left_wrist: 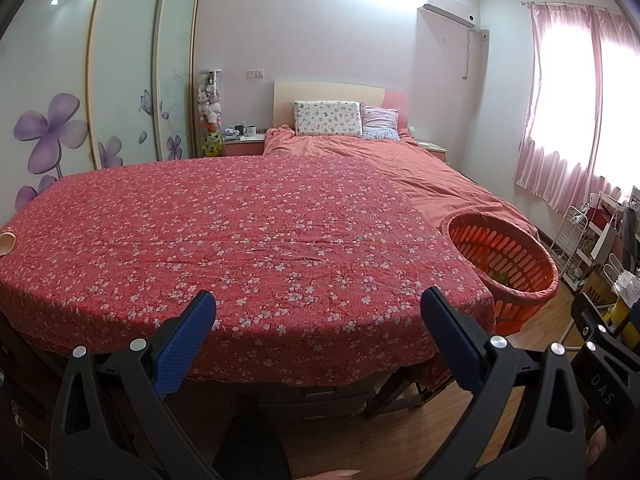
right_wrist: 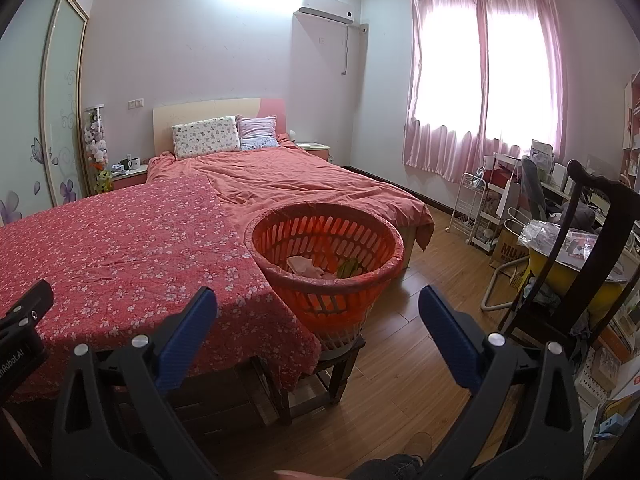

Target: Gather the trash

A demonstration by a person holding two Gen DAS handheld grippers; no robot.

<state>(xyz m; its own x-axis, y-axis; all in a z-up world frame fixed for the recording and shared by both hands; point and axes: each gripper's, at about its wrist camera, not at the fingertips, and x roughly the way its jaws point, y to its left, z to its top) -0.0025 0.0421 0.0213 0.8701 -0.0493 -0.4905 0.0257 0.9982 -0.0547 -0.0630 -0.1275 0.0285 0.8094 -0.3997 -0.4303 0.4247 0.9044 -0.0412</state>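
Both grippers, left gripper (left_wrist: 318, 312) and right gripper (right_wrist: 318, 310), are being held wide open, empty. Trash (right_wrist: 308, 267) is lying in the basket (right_wrist: 280, 276); possibly one scrap (left_wrist: 7, 242) is being left at the cloth's edge.

A home bedroom

Made bed (right_wrist: 280, 172) with pillows (right_wrist: 206, 136); sliding wardrobe (left_wrist: 132, 72); pink curtains (right_wrist: 480, 80); wall air conditioner (right_wrist: 328, 8).

Upright orange slatted basket (right_wrist: 326, 240) holding crumpled paper scrap (right_wrist: 304, 266).
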